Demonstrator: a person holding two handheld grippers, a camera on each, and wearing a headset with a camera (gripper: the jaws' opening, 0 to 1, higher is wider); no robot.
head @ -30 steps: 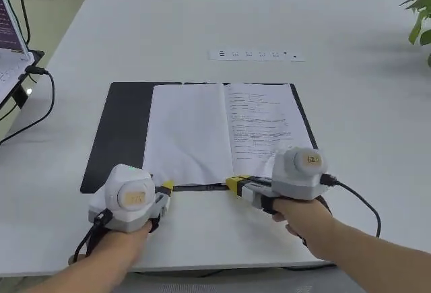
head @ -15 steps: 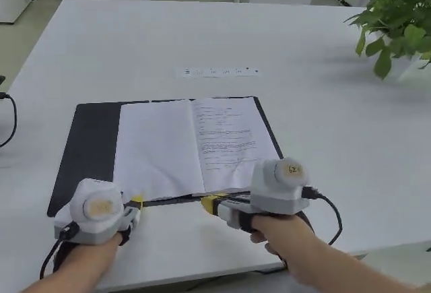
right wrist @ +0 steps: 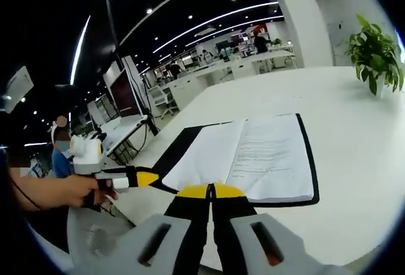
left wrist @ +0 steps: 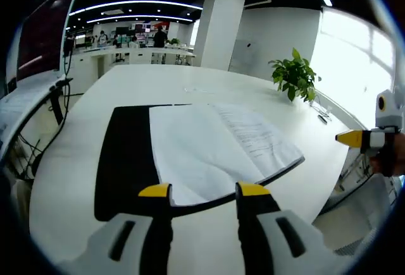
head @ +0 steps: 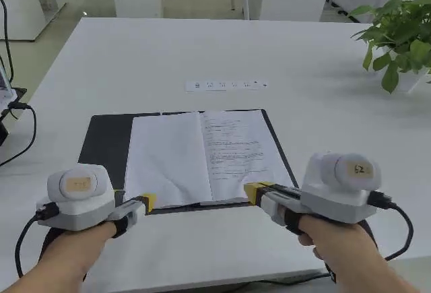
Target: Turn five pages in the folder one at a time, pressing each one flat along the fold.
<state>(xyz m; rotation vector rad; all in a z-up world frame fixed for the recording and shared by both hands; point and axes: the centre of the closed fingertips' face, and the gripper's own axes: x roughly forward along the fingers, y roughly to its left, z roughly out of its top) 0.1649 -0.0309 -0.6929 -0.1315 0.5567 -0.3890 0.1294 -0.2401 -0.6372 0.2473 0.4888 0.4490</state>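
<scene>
Black, and lying open flat, one folder (head: 104,151) sits in the middle of the white desk (head: 303,71). Two sheets show, meeting at the fold: a blank page (head: 168,161) on the left and a printed page (head: 236,148) on the right. The bare inner cover is exposed left of the blank page.

Two tongs are held at the folder's near edge. The left tongs (head: 145,203) sit by the near left corner of the blank page, jaws parted and empty. The right tongs (head: 256,192) point in just beside the near edge of the printed page, jaws pressed together with nothing between them.

One socket strip (head: 225,85) lies beyond the folder. One plant (head: 397,37) stands far right, and one cable (head: 20,138) trails at the left.
</scene>
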